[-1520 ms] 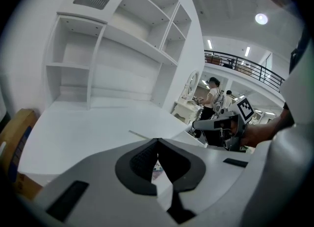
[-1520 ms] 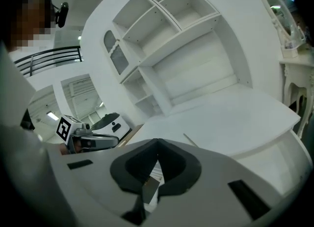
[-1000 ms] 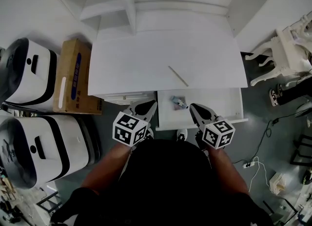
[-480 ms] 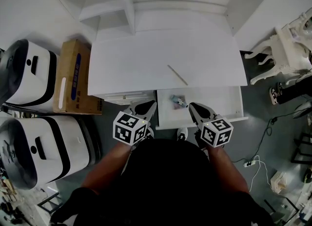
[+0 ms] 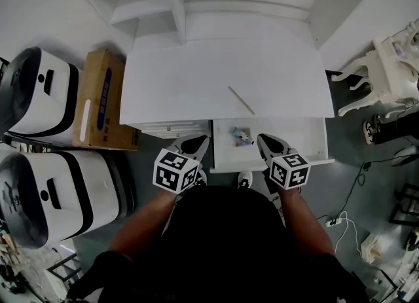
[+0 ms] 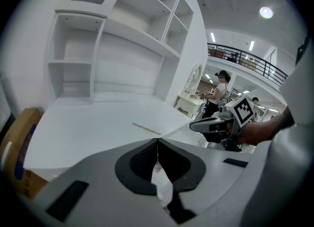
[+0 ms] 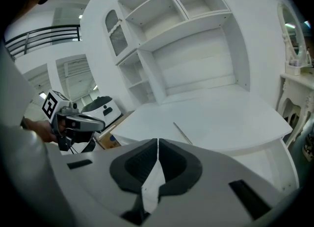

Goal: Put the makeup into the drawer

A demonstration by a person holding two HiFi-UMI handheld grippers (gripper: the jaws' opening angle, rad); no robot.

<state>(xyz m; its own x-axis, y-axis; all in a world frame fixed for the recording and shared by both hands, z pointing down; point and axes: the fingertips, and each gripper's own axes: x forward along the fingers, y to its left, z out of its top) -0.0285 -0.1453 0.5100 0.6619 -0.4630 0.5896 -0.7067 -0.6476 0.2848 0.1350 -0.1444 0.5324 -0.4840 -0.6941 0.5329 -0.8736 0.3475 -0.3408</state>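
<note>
Head view: white table with a shelf unit at its back. The drawer under the table's right half is pulled open. The makeup, a small bluish item (too small to tell what kind), lies inside the drawer in its left part, close under the table's front edge. Nothing touches it.

Left hand-held gripper is closed. Its own view shows the jaws meeting at the tips with nothing between them. It hangs in front of the closed drawer front left of the open drawer, apart from the makeup.

Right hand-held gripper is also closed and empty, jaws together in its own view. It sits over the open drawer's front part, near the makeup and to its right, not touching it.

A thin stick lies at a slant on the table, just behind the open drawer.

On the floor left of the table: a cardboard box and two white-and-black machines. A white carved chair stands at the right. The left gripper view shows a person in the background, far off.
</note>
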